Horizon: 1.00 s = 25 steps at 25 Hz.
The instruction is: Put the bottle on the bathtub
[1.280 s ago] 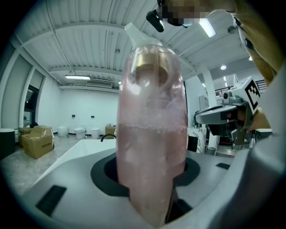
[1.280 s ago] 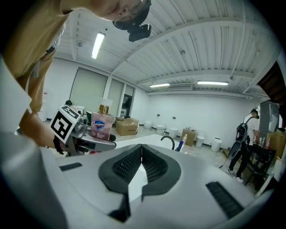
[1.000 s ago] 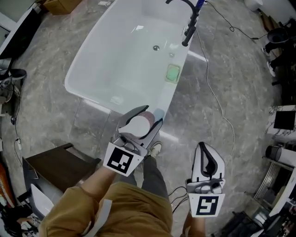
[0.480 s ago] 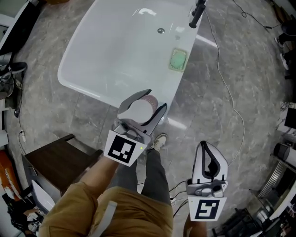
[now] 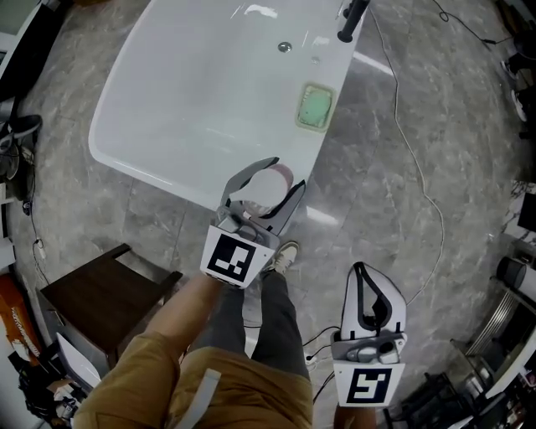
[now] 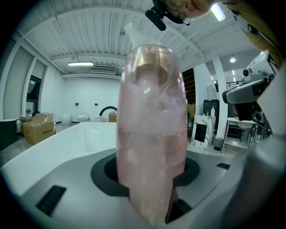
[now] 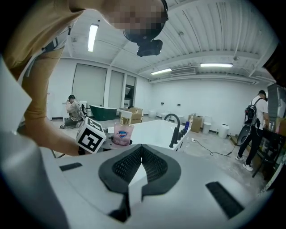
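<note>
Bottle (image 6: 152, 134) pinched in left claw (image 5: 266, 180), base hidden, right claw (image 5: 364, 272) pressed together, bathtub (image 5: 184, 84) cropped

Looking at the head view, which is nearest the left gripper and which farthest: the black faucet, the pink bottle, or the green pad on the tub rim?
1. pink bottle, clamped between the left gripper's jaws.
2. green pad, on the right rim of the bathtub.
3. black faucet, at the top edge, beyond the pad.
</note>
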Motion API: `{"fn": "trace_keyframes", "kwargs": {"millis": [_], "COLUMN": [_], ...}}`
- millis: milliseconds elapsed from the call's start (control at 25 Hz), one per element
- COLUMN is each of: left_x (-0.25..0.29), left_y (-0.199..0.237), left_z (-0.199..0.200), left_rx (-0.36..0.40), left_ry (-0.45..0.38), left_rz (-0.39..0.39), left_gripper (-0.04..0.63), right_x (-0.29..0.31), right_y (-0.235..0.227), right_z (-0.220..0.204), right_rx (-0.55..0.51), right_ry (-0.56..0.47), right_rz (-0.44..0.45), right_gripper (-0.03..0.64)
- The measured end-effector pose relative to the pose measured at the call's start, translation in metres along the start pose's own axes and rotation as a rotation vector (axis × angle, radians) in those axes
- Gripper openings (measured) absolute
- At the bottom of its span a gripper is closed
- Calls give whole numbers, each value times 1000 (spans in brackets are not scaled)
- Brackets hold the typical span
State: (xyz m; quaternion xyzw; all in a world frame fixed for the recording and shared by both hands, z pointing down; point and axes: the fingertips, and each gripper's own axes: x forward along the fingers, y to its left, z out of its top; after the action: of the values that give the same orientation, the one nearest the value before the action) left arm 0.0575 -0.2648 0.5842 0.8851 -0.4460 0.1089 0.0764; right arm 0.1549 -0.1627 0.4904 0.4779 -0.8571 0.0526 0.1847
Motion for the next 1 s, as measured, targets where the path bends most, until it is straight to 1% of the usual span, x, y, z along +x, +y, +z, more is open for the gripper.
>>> {"fn": "trace_keyframes", "kwargs": {"millis": [120,320,400,480,640,800,1000], "left_x": [14,37,44,49,62,72,81], "left_y": [4,8,9,10,11,11,13], "left_z": [-18,-40,-47,-51,-59,-68,-76], "left_rx": [-15,-10,10,26,17,28,15], "left_ry": [21,37,35,30,34,39,35], "left_rz": [-1,2,2,3,9,-2,6], "left_gripper": [213,213,213,213,213,213,213], "right_x": [9,22,26,28,31,33,34], "right_y": [0,-7,-10,-13,-20,-23,-25], "right_z": [-9,-25,-27,-30,-37,-43,-52], "right_rx": [-2,2,3,2,4,4,12], "right_ry": [14,35,33,36,47,55,63], "right_rz": [23,44,50,52,52,53,56], "right_gripper": [6,6,6,6,6,6,6]}}
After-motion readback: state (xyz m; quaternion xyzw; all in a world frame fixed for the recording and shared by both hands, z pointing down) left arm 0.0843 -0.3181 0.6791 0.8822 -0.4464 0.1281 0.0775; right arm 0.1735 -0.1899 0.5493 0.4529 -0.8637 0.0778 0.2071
